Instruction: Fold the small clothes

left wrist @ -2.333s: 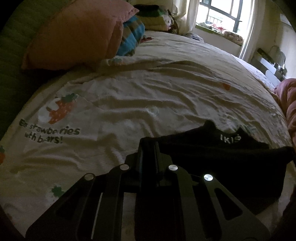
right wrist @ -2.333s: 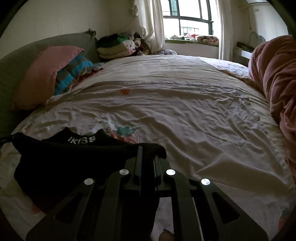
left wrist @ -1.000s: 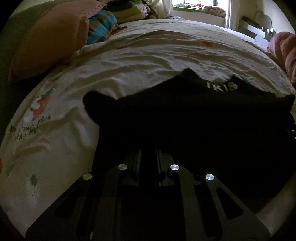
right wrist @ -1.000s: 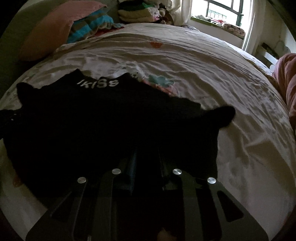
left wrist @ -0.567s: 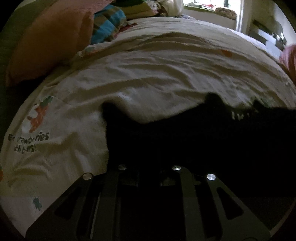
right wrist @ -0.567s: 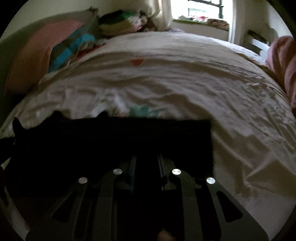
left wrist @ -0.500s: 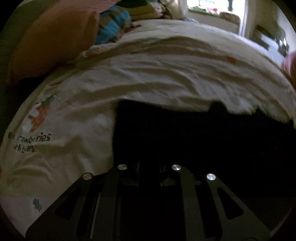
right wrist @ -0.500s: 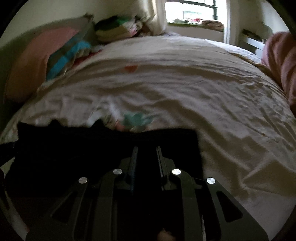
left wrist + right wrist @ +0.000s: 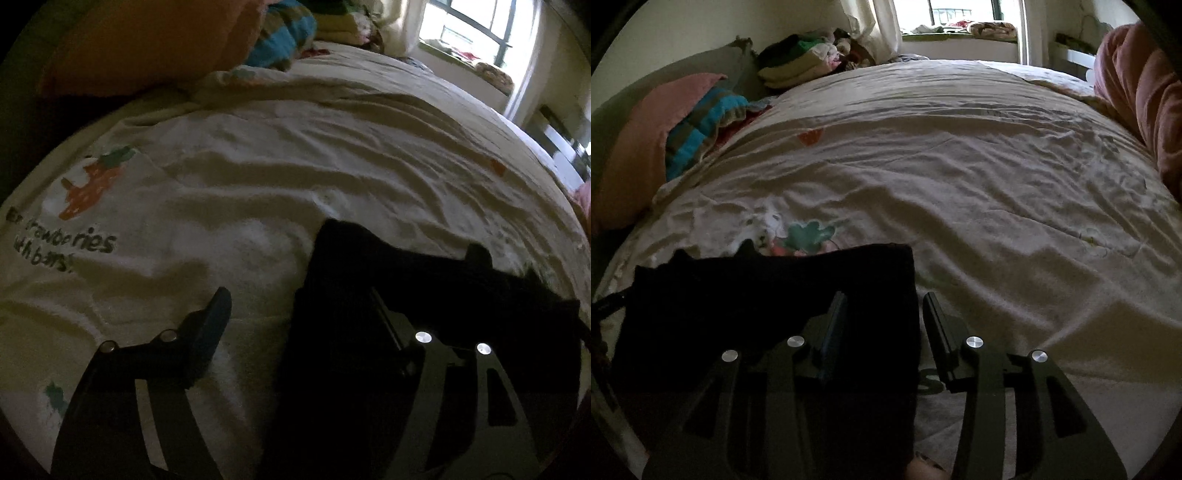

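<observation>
Now that you've laid the small black fabric garment (image 9: 768, 314) doubled over on the cream printed bedsheet (image 9: 997, 203), one fold looks done. Left gripper (image 9: 299, 310) and right gripper (image 9: 882, 314) jaws have just been opening, garment edge loose between them; more folds probably remain.

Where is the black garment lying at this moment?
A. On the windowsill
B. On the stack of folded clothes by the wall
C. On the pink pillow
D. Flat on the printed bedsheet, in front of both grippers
D: the black garment lies flat on the printed bedsheet, just ahead of the right gripper and the left gripper.
</observation>
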`<state>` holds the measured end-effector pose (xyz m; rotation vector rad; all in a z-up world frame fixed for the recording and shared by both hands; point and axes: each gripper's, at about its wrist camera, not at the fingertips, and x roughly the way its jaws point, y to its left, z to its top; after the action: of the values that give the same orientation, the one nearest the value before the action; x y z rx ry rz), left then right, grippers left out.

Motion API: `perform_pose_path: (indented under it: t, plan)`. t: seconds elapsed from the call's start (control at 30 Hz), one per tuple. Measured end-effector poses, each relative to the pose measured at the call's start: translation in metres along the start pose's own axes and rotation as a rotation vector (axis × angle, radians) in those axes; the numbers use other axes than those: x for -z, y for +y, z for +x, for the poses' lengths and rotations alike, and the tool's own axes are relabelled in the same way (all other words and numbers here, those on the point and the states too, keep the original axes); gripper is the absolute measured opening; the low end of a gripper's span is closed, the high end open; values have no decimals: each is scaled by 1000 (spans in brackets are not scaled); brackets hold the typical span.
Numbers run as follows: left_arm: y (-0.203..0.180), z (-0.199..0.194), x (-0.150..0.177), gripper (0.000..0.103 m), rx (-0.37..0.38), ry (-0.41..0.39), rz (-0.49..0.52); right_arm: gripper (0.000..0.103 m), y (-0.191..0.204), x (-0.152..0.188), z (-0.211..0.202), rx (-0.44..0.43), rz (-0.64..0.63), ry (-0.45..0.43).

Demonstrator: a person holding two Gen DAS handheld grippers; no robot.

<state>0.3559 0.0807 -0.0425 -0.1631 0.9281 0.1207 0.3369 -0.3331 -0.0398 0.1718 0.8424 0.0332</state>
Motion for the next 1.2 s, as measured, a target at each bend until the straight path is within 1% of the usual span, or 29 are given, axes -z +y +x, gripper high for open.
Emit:
perform_pose_path:
  t: [0.07,0.1,0.13,0.17,0.23,0.27,0.33,0.43,0.5,0.53,0.57,0.67,0.83,0.93,0.97,1.0,1.07,1.13,1.2]
  plan:
    - [-5,1,2,64,16,-9,21,33,1,0,0,-17,8,-2]
    - [-7,1,2,62,22,-14,29,23,1,0,-1,-25,14,-5]
    - [-9,2,2,50,27,-19,39,15,1,0,-2,-29,16,-9]
    - [-12,3,2,30,30,-19,50,11,1,0,-3,-33,13,-14]
    - [-19,1,3,18,15,-35,84,7,3,-1,-7,-35,2,-25]
    - [-21,-2,2,9,17,-46,100,7,4,-1,-10,-36,1,-36]
    - [-20,-9,0,7,34,-76,96,7,2,-3,-17,-46,11,-62]
    - [-10,-21,-5,6,59,-126,50,6,-5,-7,-30,-64,51,-110]
    - [-4,-27,-7,4,55,-166,24,6,-10,-9,-37,-71,77,-142]
    - [-2,-27,-7,4,55,-176,13,6,-11,-10,-39,-66,86,-157]
    - [2,-24,-8,4,56,-165,-2,6,-11,-11,-38,-57,88,-160]
    - [3,-13,-4,4,33,-122,-4,6,-8,-10,-27,-17,70,-129]
    - [3,-6,3,6,24,-94,2,6,-14,-5,-6,12,90,-45]
    - [4,-7,6,11,22,-91,-2,6,-12,-2,-1,24,85,-28]
    - [5,-8,7,19,14,-96,-2,7,-10,0,-1,29,82,-25]
    - [5,-8,10,23,-2,-100,0,8,-8,1,-1,37,78,-22]
    - [6,-10,15,24,-4,-100,-6,8,-6,3,-1,48,74,-23]
    - [9,-15,19,25,-1,-100,-17,13,-8,5,-2,56,84,-19]
    - [10,-23,22,25,-4,-99,-18,15,-12,8,-7,58,100,-20]
